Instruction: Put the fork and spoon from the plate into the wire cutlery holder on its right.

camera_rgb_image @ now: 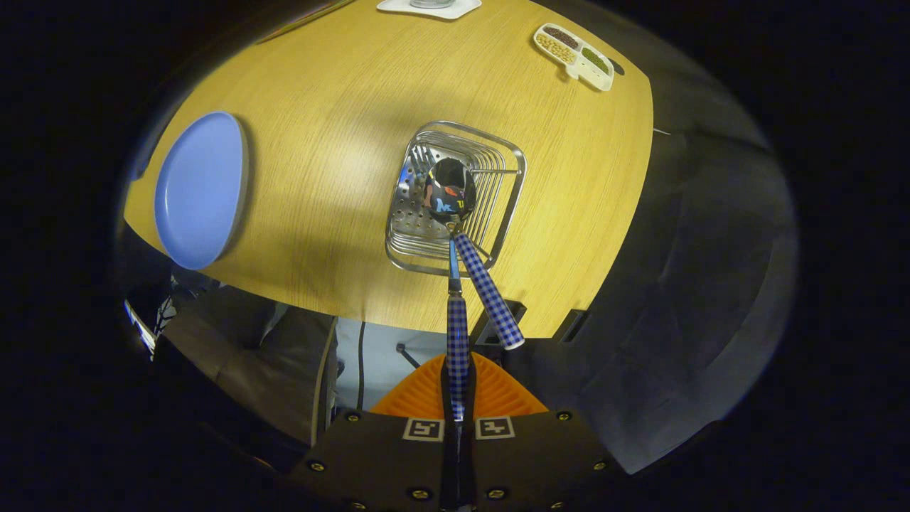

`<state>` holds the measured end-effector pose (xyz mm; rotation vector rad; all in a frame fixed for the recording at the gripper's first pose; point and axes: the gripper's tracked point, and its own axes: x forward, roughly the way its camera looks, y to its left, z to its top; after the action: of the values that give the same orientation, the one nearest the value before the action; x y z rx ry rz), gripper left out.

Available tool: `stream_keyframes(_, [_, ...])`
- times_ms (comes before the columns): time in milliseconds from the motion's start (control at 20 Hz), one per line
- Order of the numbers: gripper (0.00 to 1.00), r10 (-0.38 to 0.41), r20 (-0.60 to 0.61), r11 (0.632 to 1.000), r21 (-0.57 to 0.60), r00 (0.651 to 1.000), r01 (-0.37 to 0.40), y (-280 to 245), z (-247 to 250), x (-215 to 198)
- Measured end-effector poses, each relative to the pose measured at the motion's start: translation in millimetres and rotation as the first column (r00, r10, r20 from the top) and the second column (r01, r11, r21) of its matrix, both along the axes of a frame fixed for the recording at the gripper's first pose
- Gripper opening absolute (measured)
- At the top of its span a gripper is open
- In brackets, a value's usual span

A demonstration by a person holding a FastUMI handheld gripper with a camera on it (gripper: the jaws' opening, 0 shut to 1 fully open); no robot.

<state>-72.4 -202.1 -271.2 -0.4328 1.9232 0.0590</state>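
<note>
Spoon and fork are both off the plate (201, 190), which lies bare and blue well to the left on the round wooden worktop (334, 135); largest after that is the wire cutlery holder (513, 186), a squarish basket of thin steel rods with a perforated floor, standing out ahead of my fingers (456, 390). Leaning inside it is the fork (489, 293), its checked handle sticking up and out over the near rim. My orange fingers are closed narrow on the checked handle of the spoon (451, 192), gripping it near the tail end so the polished bowl hangs over the holder's mouth, close against the fork's handle. I judge the spoon light and rigid; the handle looks the better place to grip, while the mirror-smooth steel neck and bowl would likely slip between my pads. Held this far back it can swing or twist, so I would keep the pinch square on the handle. Beyond the holder sits a small divided dish of beans (574, 55), well apart
</note>
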Motion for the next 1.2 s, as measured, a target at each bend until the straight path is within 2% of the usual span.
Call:
stream_keyframes(50, [0.07, 0.004, -0.023, 1.000, -0.006, 1.000, -0.004, 0, -1, 1])
stream_keyframes(500, [0.12, 0.004, 0.007, 1.000, 0.003, 1.000, -0.004, 5, -3, 22])
stream_keyframes(600, [0.28, -0.003, 0.034, 1.000, 0.003, 0.999, 0.003, 5, 0, 23])
stream_keyframes(650, [0.42, -0.013, 0.049, 1.000, 0.011, 0.999, 0.012, 5, 2, 22])
stream_keyframes(700, [0.50, -0.023, 0.063, 1.000, 0.018, 0.998, 0.022, 7, 5, 21])
stream_keyframes(750, [0.75, -0.033, 0.078, 0.999, 0.023, 0.996, 0.032, 8, 12, 23])
stream_keyframes(800, [0.86, -0.043, 0.102, 0.999, 0.024, 0.994, 0.041, 4, 1, 12])
stream_keyframes(850, [0.97, -0.055, 0.126, 0.998, 0.031, 0.990, 0.052, 8, 14, 16])
stream_keyframes(1200, [0.97, -0.122, 0.251, 0.991, 0.083, 0.960, 0.104, 22, 35, 0])
